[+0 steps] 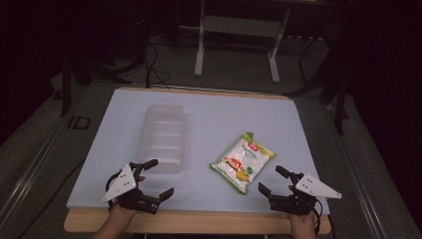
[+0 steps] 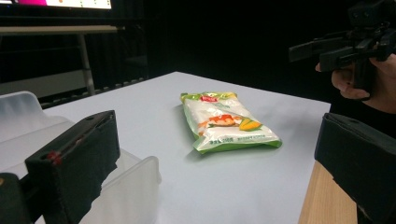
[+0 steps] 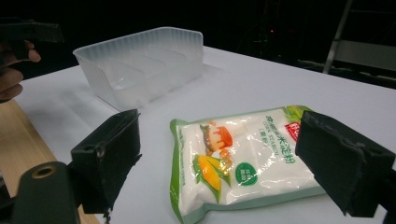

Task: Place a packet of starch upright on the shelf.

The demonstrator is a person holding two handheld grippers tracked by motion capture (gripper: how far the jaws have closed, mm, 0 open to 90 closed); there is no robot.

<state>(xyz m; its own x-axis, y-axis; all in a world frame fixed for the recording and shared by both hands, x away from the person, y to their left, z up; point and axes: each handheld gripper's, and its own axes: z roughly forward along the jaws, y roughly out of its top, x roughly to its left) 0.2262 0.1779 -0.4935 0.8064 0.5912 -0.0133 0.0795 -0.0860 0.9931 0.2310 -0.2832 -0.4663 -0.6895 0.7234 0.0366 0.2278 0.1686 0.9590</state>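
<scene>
- High view: white desk [image 1: 214, 124] with a wooden front edge. Clear plastic tray [image 1: 163, 138] lying left of centre, lengthwise away from the person. Green-edged packet [image 1: 243, 162] of white starch (corn picture on the front) lying flat to the right of the tray, apart from it. Left tongs [image 1: 163, 177] near the front edge, just by the tray's near end, jaws spread wide, nothing between them. Right tongs [image 1: 272, 180] just beside the packet's near right corner, jaws likewise wide and empty. One hand behind each, coming in from the bottom.
- Left gripper view: own two black jaws far apart at the bottom corners, bare desk [image 2: 243, 186] between them. Packet [image 2: 226, 123] flat on the desk ahead, untouched. Tray corner [image 2: 126, 186] right next to the left-hand jaw (touching or not, cannot tell). Right tongs [image 2: 317, 51] held in a hand at upper right, above the desk.
- Right gripper view: own jaws wide, one on either side of the packet [image 3: 238, 158], pads clear of it. Tray [image 3: 140, 65] farther back, ribbed inside, empty. Fingers of the other hand [image 3: 11, 70] at the left edge.
</scene>
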